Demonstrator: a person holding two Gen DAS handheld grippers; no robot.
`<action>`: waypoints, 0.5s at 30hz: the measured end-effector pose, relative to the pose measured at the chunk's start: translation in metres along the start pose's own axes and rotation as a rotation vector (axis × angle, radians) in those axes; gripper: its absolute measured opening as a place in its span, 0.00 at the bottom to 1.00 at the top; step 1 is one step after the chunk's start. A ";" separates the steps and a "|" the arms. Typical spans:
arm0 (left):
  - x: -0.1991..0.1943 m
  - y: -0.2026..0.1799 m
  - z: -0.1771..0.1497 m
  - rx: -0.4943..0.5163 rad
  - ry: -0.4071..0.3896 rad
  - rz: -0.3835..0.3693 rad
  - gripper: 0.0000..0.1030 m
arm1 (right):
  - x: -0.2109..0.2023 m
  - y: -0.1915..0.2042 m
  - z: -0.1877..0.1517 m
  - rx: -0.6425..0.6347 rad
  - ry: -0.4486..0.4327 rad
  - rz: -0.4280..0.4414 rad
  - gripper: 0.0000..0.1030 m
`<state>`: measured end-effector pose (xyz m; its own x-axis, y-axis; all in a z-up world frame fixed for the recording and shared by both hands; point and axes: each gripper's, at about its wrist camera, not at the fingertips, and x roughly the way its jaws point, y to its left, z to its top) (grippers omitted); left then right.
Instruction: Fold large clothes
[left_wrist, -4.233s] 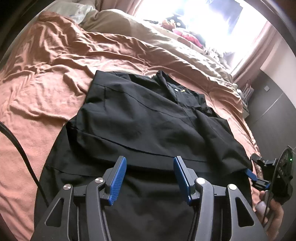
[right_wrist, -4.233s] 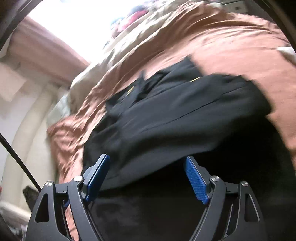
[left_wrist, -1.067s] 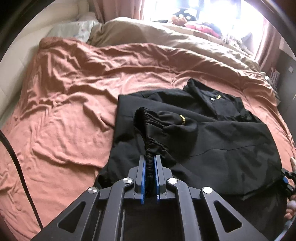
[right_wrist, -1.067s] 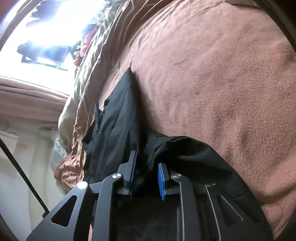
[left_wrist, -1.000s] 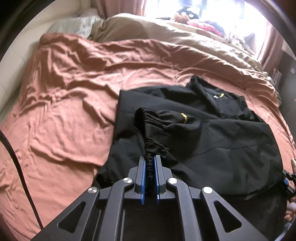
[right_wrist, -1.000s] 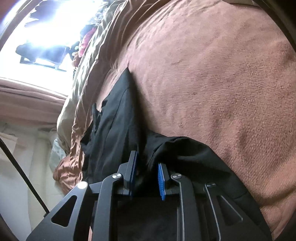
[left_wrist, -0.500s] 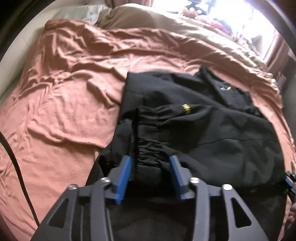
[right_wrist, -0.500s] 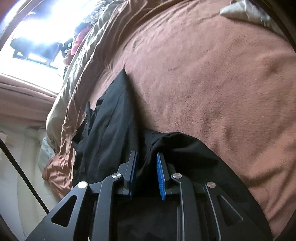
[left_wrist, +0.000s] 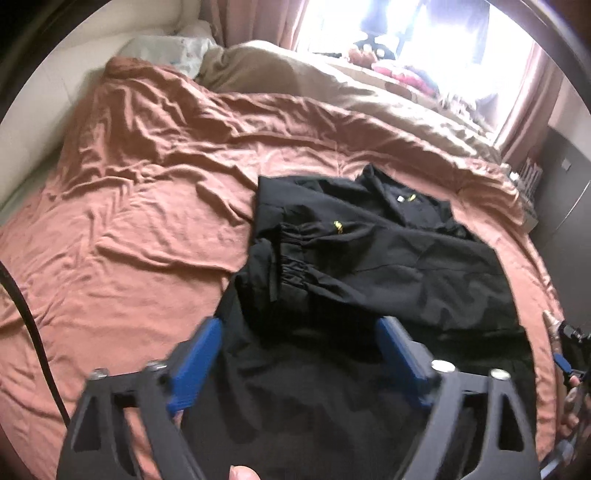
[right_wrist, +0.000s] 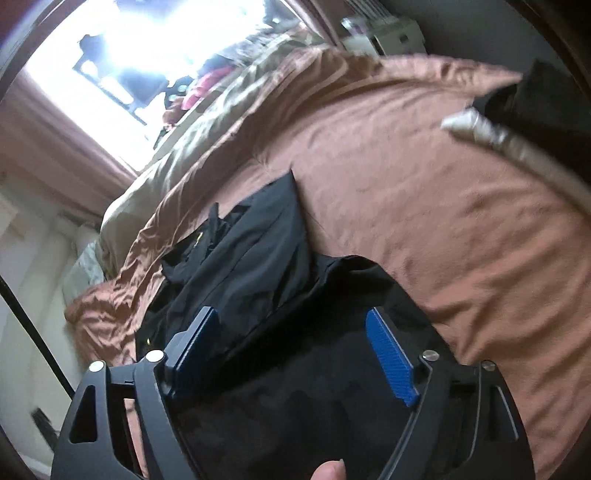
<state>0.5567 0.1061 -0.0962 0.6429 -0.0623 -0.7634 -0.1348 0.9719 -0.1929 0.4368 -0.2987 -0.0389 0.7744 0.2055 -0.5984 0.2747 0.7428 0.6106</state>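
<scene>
The black jacket (left_wrist: 388, 266) lies on the bed (left_wrist: 129, 229) toward its right edge, collar pointing away. The left gripper (left_wrist: 299, 354) and right gripper (right_wrist: 295, 350), jaws just opened wide and empty, hang over its near hem.

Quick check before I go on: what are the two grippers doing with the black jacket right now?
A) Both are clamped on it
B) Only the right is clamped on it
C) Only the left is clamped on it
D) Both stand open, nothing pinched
D: the left gripper and right gripper have just been opening, blue pads wide apart, and the black jacket lies loose on the brown bedspread.
</scene>
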 end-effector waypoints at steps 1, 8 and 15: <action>-0.012 0.003 -0.003 -0.003 -0.018 -0.010 1.00 | -0.005 -0.002 -0.005 -0.015 -0.004 0.021 0.89; -0.071 0.023 -0.026 -0.017 -0.077 -0.033 1.00 | -0.055 -0.020 -0.045 -0.031 -0.048 0.083 1.00; -0.119 0.037 -0.061 -0.040 -0.100 -0.080 1.00 | -0.113 -0.024 -0.065 -0.104 -0.084 0.076 1.00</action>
<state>0.4296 0.1359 -0.0500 0.7247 -0.1148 -0.6794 -0.1083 0.9548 -0.2768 0.3056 -0.2986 -0.0195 0.8367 0.2126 -0.5047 0.1568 0.7899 0.5928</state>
